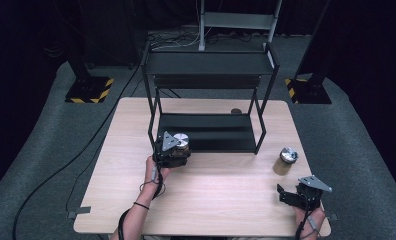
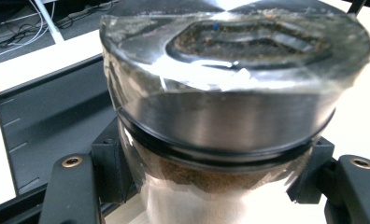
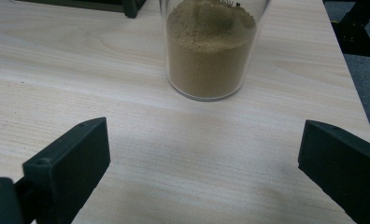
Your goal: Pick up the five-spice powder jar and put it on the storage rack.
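Nearest, at the bench's [image 1: 211,200] near right corner, the right tool [image 1: 286,194] rests low in a hand with its jaws spread wide and nothing between them; in the right gripper view they frame bare wood. Just beyond it, toward the right edge, stands a clear jar of brown powder [image 1: 286,161] with a shiny metal lid, upright and apart from the tool. Farther left, near the bench's middle, the left tool [image 1: 178,155] is clamped on a second jar of powder [image 2: 230,140]: the left gripper view has its jaws pressed against the glass on both sides below the metal lid. This held jar sits at the near left corner of a black two-tier shelf [image 1: 206,65], which occupies the far half of the bench.
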Tool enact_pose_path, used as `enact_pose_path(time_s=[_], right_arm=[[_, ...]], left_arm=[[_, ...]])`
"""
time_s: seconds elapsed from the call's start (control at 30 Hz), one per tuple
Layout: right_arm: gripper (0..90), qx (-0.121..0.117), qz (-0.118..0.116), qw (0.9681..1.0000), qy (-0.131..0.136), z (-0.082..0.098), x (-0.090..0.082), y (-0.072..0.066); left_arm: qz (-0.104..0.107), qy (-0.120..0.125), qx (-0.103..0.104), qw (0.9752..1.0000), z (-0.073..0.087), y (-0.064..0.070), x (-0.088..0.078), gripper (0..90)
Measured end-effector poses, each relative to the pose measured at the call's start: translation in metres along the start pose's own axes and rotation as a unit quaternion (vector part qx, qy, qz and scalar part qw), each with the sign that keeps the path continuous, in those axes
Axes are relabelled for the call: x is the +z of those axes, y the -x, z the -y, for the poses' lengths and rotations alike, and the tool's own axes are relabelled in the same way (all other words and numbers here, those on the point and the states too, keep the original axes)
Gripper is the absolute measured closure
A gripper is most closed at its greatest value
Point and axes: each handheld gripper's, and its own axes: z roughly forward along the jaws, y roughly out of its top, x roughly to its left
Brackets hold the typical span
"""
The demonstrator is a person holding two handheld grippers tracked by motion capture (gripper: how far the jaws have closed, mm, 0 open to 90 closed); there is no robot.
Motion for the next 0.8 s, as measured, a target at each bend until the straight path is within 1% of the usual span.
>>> enact_pose_path(time_s=[0.4, 0.8], right_arm=[[1.2, -0.001, 0.000, 1.0000, -0.002, -0.001, 0.000, 0.000], [1.2, -0.001, -0.001, 1.0000, -0.004, -0.001, 0.001, 0.000]], left_arm=[[0.002, 0.004, -0.005, 1.0000, -0.002, -0.003, 0.007, 31.4], [0.001, 0.011, -0.009, 0.9999, -0.010, -0.005, 0.012, 31.4]])
